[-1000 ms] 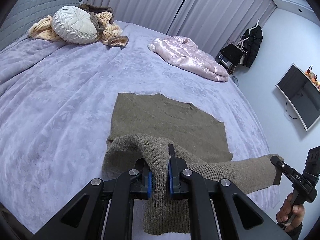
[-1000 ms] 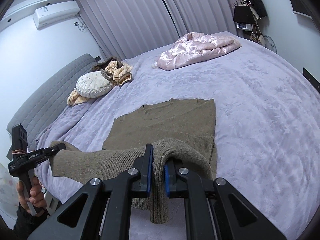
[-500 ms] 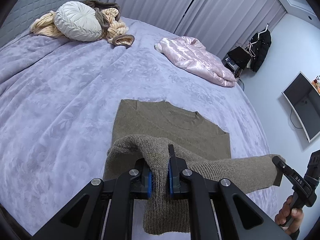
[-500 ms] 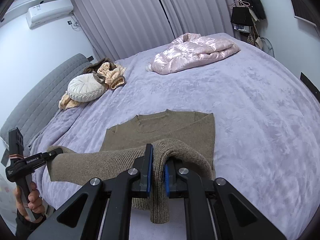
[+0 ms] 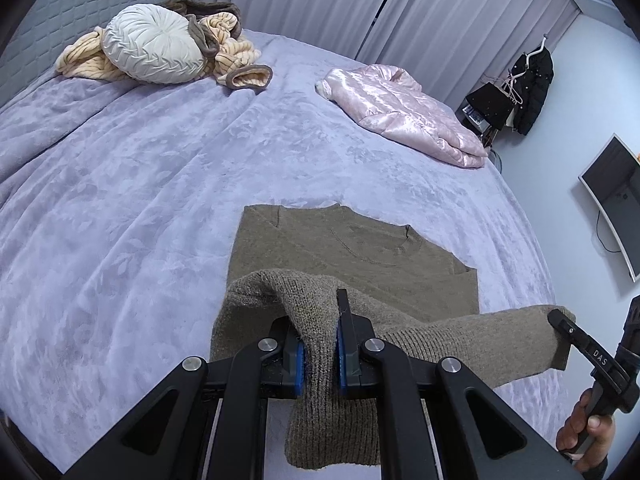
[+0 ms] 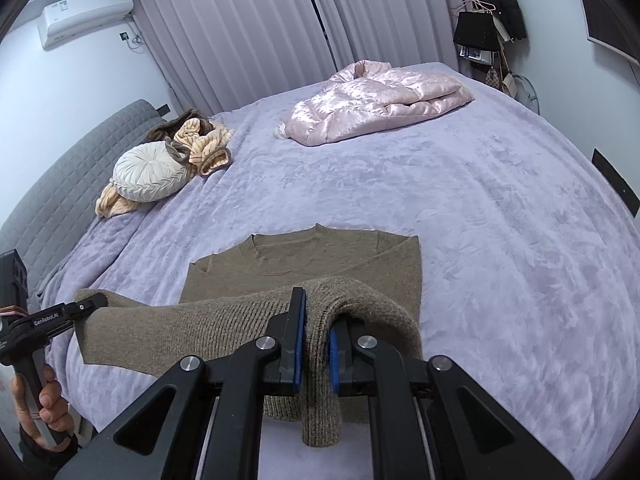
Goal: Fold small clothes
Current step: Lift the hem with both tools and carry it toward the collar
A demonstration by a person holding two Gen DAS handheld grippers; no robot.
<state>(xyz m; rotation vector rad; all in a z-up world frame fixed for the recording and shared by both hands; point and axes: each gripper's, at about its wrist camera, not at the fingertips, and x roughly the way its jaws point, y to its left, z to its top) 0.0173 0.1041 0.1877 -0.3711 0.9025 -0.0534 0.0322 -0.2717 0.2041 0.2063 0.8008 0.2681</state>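
Olive-brown knit, a small sweater (image 5: 352, 256), lies on the lavender bedspread (image 5: 120, 200) near the foot of the bed, its neckline pointing toward the headboard (image 6: 60, 184). Its upper part rests flat on the cover, while the lower hem is lifted off it and stretched between the two tools. The left tongs (image 5: 318, 354) are clenched on one corner of the hem, with wool bunched between the blue pads (image 5: 298, 364) and a flap hanging below them. The right tongs (image 6: 316, 360) grip the opposite corner the same way, fabric draped over one finger. Each tool also shows at the edge of the other's view, with a bare hand (image 6: 40, 412) around the left one's handle. Farther up the bed sit a pink quilted jacket (image 5: 404, 112), folded, and a round cream cushion (image 5: 154, 50) resting on a peach knitted throw (image 6: 204, 144).
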